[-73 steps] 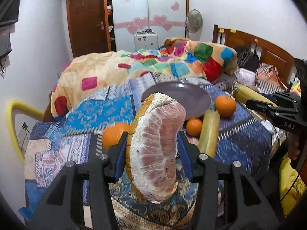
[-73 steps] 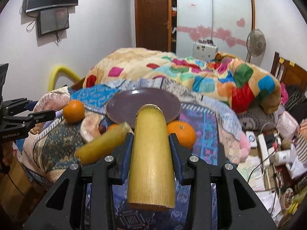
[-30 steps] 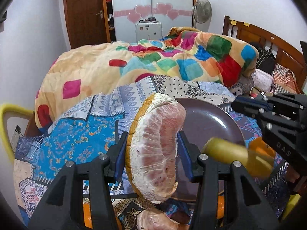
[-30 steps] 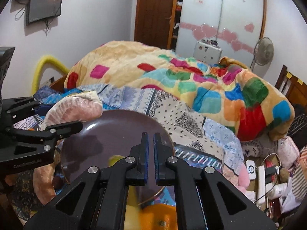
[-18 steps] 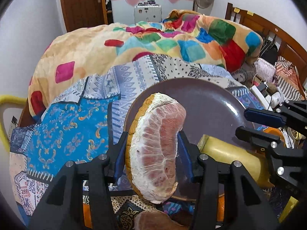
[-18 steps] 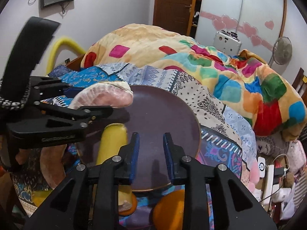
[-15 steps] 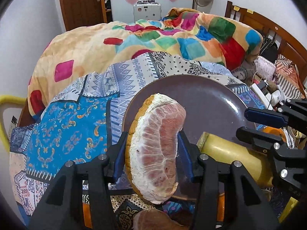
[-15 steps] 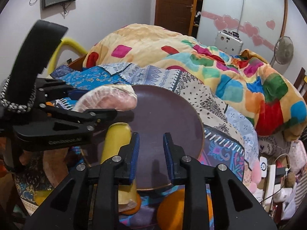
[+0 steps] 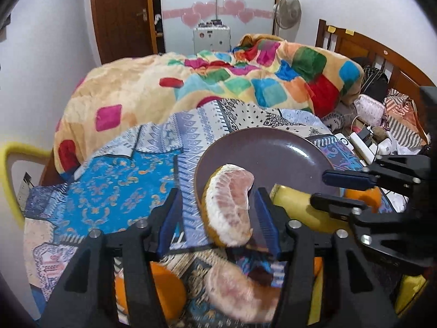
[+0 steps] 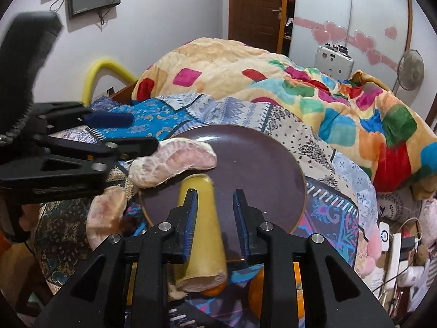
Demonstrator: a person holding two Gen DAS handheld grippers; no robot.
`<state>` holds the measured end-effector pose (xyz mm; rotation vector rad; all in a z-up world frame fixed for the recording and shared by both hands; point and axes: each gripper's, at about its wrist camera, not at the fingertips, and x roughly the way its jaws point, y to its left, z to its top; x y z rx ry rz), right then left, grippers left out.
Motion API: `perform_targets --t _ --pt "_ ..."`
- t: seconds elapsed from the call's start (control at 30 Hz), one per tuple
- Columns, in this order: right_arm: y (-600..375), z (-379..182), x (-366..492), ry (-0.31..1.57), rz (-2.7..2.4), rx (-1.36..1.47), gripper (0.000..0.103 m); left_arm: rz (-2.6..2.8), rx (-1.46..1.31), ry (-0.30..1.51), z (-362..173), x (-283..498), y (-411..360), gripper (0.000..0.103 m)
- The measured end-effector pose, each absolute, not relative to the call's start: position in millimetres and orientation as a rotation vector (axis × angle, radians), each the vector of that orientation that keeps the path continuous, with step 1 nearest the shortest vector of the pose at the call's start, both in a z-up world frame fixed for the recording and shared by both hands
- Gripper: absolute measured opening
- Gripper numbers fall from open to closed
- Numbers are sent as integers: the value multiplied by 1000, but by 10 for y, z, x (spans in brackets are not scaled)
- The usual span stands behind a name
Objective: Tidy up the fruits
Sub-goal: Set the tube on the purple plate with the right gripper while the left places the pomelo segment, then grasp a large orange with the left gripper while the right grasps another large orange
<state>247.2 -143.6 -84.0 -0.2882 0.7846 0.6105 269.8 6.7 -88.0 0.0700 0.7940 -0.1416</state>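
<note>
Here the peeled pomelo wedge (image 9: 229,210) shows pale pink pulp, orange rind.

The right hand-held gripper (image 10: 214,213) stands open over the purple plate (image 10: 259,169), empty. The yellow cane piece (image 10: 203,235) lies across the plate's near rim. The left hand-held gripper (image 10: 142,132), jaws just opening, reaches the pomelo segment (image 10: 174,164) at the left rim.

Even indoor light, fisheye bending and dark corners, slight foreground blur.
</note>
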Motion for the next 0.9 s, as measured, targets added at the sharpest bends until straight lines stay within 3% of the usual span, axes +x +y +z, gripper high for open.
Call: perform_targets --t 0.1,0.9 --pt "-1383 -869 2446 782 608 -310 29 -139 95 781 -839 2549 104 61" --pt "-1113 -1004 2649 791 539 -470 29 -53 34 794 -1022 2353 701 67"
